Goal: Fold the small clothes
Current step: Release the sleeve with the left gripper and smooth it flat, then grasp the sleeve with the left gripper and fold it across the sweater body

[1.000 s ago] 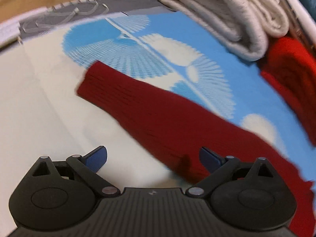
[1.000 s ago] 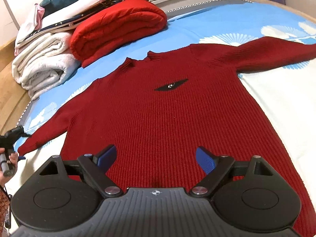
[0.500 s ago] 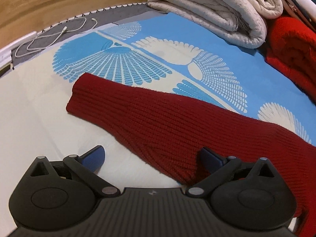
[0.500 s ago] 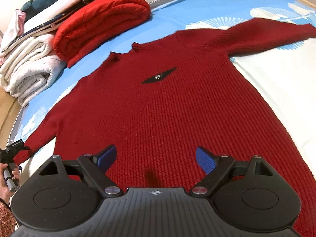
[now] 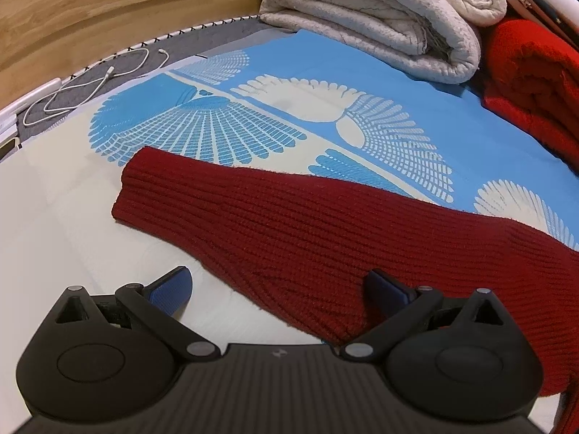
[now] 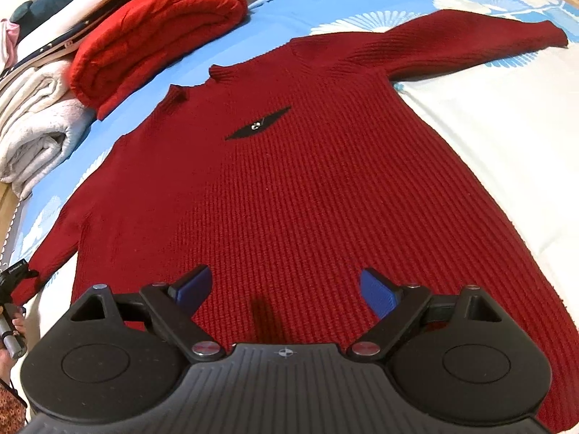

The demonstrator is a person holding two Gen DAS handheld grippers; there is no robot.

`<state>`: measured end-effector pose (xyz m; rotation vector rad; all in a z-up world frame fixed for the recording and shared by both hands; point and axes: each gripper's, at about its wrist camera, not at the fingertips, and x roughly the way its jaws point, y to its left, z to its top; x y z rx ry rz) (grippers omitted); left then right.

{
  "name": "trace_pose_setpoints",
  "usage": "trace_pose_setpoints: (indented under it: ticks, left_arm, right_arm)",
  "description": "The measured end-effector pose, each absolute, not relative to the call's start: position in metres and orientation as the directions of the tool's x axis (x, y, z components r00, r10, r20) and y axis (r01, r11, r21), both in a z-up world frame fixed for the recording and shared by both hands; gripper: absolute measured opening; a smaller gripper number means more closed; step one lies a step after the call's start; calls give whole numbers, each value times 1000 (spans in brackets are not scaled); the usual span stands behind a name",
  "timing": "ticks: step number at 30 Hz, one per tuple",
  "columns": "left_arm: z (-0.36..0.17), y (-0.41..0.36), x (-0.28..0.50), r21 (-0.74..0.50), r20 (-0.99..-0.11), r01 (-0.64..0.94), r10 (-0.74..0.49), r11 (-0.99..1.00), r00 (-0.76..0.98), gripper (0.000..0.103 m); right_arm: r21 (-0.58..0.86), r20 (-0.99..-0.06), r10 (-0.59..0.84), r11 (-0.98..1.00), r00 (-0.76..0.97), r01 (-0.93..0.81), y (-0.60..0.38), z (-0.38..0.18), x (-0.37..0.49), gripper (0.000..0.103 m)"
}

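Observation:
A dark red knit sweater lies flat, front up, on the bed, both sleeves spread out. A small black patch sits on its chest. My right gripper is open and empty, just above the sweater's lower body near the hem. My left gripper is open and empty, low over the sweater's left sleeve; one finger is over the bare sheet, the other over the sleeve. The sleeve's cuff lies ahead to the left. The left gripper also shows in the right wrist view at the far left edge.
A blue and cream patterned sheet covers the bed. A folded bright red blanket and folded white quilts are stacked behind the sweater. A white cable lies at the bed's grey edge by a wooden headboard.
The left gripper has steadied and moved closer over the sleeve. The right gripper has moved forward and lower over the sweater's body. Both stay open.

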<state>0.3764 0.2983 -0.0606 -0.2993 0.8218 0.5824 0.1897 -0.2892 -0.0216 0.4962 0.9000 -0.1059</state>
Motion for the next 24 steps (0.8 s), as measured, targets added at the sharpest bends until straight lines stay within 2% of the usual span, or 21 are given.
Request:
trace_pose_setpoints:
  ticks: [5,6,7,9,14,17,21,24]
  left_arm:
    - [-61,298,377,-33,-747,-590,372,807,550,101]
    - [-60,297,376,-28,-736,-590,383,807,559,88]
    - [-58,294,374,-15,-716,-587,401,810,572,61]
    - [-50,290,373,-29,-703,-565,386,824,598,21]
    - [-7,267,373,-48,-658,-591,420,805,625,17]
    - [37,220,387,-39,-600,-513,390,858,699,16]
    - [92,119,409,-77,-550,-335,240,939,800,16]
    - [109,16,410,-77,-525,-151,89,986,847,16]
  right_arm:
    - [368,-779,119,882,616,294,-289,-24,190,90]
    - [368,-779,119,882,616,295,-290,-24,190,90]
    - [370,-779,120,881,615,297,-290,-23,190,90]
    - [376,-781,123,876,612,304,-290,-23,191,90]
    - [418,-762,156,860,629,294,-287,-16,188,90]
    - [447,-730,176,854,660,267,-288,-6,184,90]
    - [462,-701,168,847,693,262,-296,5,179,90]
    - [483,-691,168,831,703,276,-304,8,177,90]
